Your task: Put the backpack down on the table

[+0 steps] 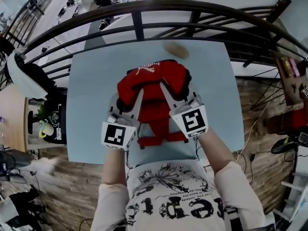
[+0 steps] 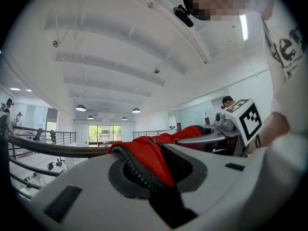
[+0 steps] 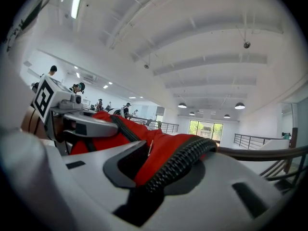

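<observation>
**Holding backpack over table**

Clamping a red strap in left gripper and in right gripper, both shut on padded webbing. Hanging above the middle; cannot tell whether touching. Could slump toward the near edge if freed unevenly, or snag a strap on opening.

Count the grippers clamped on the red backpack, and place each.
2. The left gripper clamps the backpack's left strap; the right gripper clamps its right strap. None hidden.
</observation>
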### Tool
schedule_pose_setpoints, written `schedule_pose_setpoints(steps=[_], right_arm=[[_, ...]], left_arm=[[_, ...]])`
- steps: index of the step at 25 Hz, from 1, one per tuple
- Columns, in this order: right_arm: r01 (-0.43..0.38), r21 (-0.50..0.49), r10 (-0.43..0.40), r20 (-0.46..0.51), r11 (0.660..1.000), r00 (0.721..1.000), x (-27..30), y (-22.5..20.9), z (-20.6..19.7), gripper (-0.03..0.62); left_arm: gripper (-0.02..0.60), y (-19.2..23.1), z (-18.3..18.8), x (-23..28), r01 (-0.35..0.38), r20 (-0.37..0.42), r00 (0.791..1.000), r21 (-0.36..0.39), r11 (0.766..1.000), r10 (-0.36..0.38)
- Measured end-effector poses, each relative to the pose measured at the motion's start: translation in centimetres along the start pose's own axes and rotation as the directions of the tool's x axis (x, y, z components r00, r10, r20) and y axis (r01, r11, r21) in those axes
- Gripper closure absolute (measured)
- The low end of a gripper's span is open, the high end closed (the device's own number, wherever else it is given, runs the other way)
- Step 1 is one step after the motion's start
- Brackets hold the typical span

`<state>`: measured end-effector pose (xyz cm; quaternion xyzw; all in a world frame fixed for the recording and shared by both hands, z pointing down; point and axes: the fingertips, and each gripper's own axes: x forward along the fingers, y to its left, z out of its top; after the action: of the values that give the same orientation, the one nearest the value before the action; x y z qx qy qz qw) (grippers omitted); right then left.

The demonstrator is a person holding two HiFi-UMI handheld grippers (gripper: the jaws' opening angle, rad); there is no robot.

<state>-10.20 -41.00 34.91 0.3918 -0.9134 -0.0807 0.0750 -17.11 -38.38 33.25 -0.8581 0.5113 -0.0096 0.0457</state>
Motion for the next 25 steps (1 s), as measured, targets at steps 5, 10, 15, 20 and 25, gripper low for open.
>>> schedule_pose_setpoints(steps=[5,10,15,20,25], right_arm=[[0.04,0.02,-0.039,-0.033,0.999,0.999,3.6,-1.6,-1.4,0.5],[0.07,0.034,-0.068,-0.062,0.997,0.996,6.1,-2.1,-3.3,0.5],[0.099,0.071,-0.093,-0.081,0.993,0.992,7.8,-2.0,-6.0,0.499],[0.117,0.092,-0.107,-0.111,0.989,0.988,8.0,-1.2,-7.9,0.499],[0.115,0.122,-0.096,-0.156,0.986,0.983,7.9,-0.7,-9.9,0.494]], left_arm=[[0.508,2.9,-1.8,3.0,0.031,-0.016,0.999,-0.012,0.999,-0.032],[0.508,4.9,-4.3,4.7,0.077,-0.021,0.997,-0.046,0.996,-0.078],[0.508,6.1,-7.1,5.4,0.09,-0.076,0.993,-0.046,0.995,-0.093],[0.508,6.1,-9.4,5.1,0.114,-0.093,0.988,-0.065,0.991,-0.12],[0.508,6.0,-11.2,5.0,0.12,-0.086,0.988,-0.123,0.985,-0.131]])
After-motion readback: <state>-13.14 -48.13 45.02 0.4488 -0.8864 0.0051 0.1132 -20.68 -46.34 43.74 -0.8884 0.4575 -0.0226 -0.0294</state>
